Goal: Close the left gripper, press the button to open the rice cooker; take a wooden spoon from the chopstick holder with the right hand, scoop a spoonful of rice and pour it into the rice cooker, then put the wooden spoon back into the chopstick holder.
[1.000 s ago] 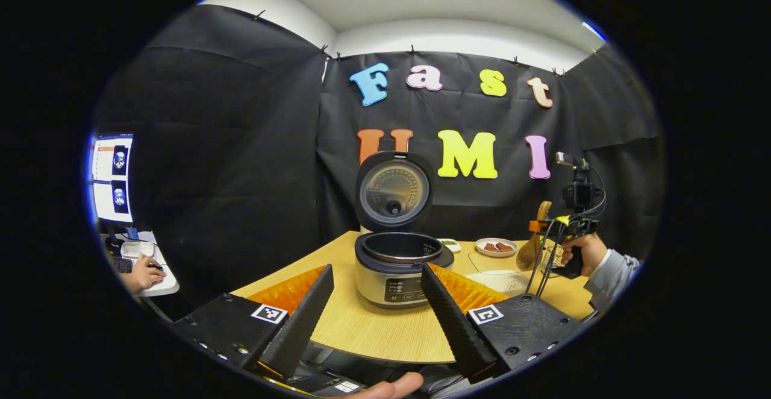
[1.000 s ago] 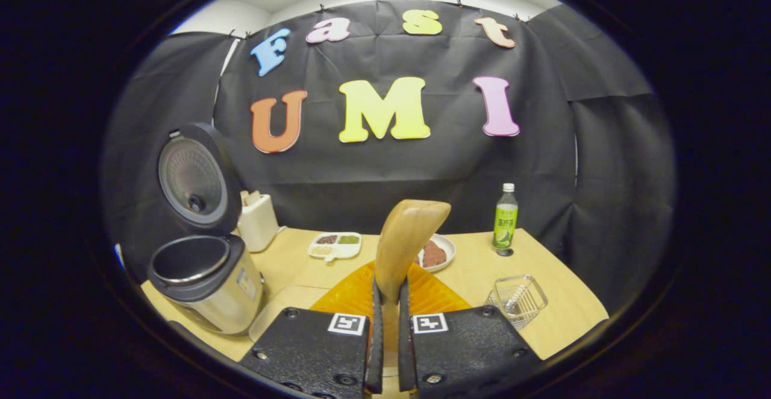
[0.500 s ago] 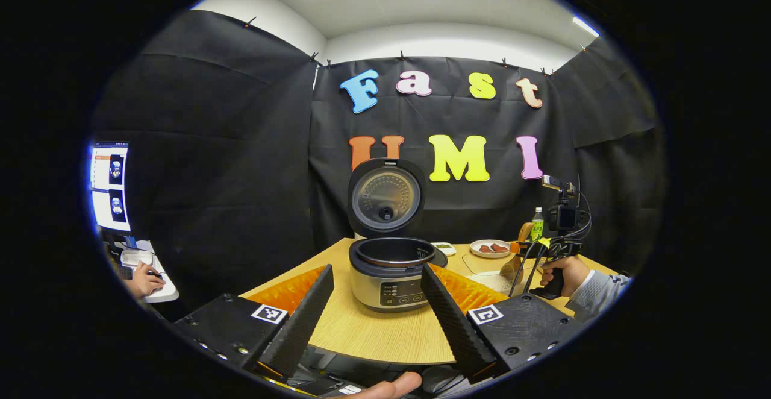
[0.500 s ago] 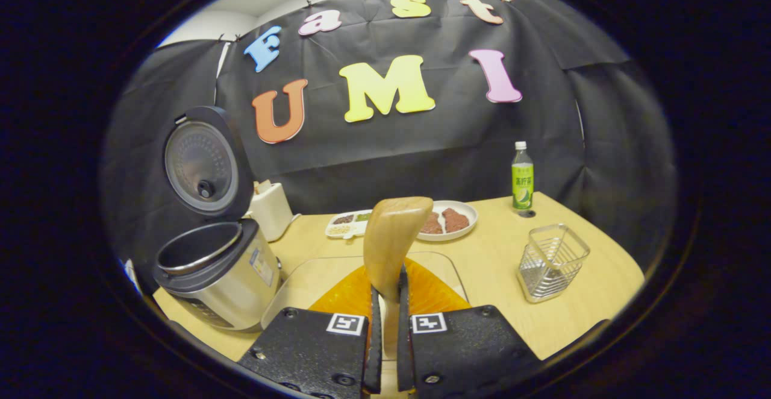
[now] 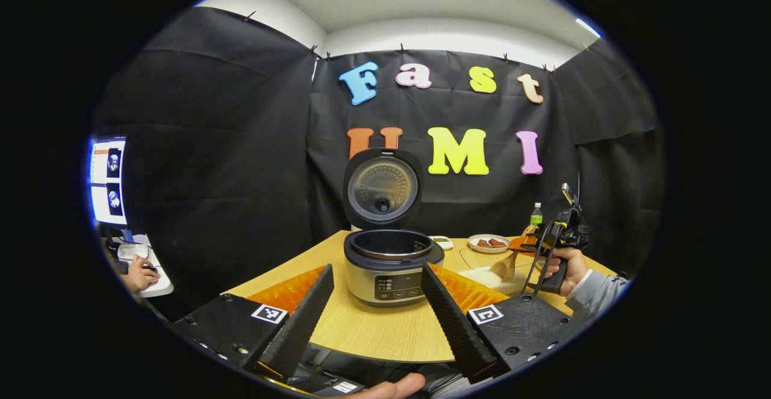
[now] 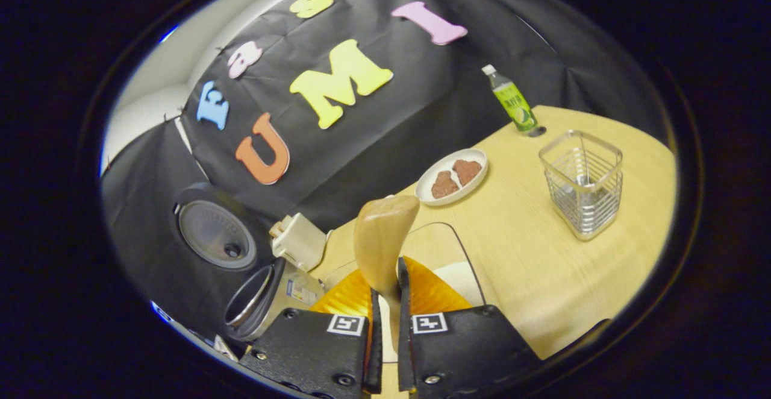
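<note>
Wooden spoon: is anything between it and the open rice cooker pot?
Nothing visible. The right gripper holds the wooden spoon over the rice container; the rice cooker stands beside it, lid up, bare table between.

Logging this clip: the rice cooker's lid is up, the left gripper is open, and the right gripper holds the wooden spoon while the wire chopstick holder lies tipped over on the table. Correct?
Not quite. In the right gripper view the chopstick holder stands upright on the table. The rest holds: the rice cooker lid is up, the left gripper is open, and the right gripper grips the wooden spoon.
</note>
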### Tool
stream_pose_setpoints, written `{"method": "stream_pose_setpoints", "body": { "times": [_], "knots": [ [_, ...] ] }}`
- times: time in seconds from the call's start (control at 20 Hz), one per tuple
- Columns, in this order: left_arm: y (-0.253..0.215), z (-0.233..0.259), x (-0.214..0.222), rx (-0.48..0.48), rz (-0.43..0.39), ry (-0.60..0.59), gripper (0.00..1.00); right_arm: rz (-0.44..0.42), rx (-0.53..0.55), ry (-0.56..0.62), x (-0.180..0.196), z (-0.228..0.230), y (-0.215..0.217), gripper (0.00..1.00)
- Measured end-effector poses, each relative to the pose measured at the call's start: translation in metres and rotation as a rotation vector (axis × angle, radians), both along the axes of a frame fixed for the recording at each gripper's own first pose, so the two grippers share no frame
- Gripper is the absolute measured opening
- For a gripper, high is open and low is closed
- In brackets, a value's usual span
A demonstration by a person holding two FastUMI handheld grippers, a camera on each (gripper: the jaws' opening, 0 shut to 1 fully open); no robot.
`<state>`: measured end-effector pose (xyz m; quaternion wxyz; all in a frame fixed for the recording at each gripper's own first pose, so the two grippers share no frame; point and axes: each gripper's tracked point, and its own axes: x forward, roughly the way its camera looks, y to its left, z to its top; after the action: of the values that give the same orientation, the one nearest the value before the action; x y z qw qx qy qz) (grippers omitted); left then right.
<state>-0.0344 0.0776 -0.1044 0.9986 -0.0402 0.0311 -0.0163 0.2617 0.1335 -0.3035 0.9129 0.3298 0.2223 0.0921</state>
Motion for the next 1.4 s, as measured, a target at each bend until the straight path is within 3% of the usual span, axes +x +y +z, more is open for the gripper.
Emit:
{"method": "stream_pose_setpoints", "body": {
  "times": [0.5,0.8,1.0,1.4],
  "knots": [
    [0.016,-0.002,-0.005,0.018,0.027,0.002,0.94,-0.086,0.529,0.081,-0.004,0.017,-0.019,0.15],
    [0.02,-0.007,-0.007,0.032,0.035,0.013,0.94,-0.078,0.869,0.088,-0.01,0.046,-0.027,0.15],
    [0.023,-0.004,-0.012,0.047,0.036,0.005,0.94,-0.068,0.917,0.041,-0.016,0.086,-0.023,0.14],
    [0.039,0.013,-0.023,0.02,0.053,-0.01,0.94,0.01,0.87,-0.024,-0.01,0.184,0.026,0.14]
  ]
}}
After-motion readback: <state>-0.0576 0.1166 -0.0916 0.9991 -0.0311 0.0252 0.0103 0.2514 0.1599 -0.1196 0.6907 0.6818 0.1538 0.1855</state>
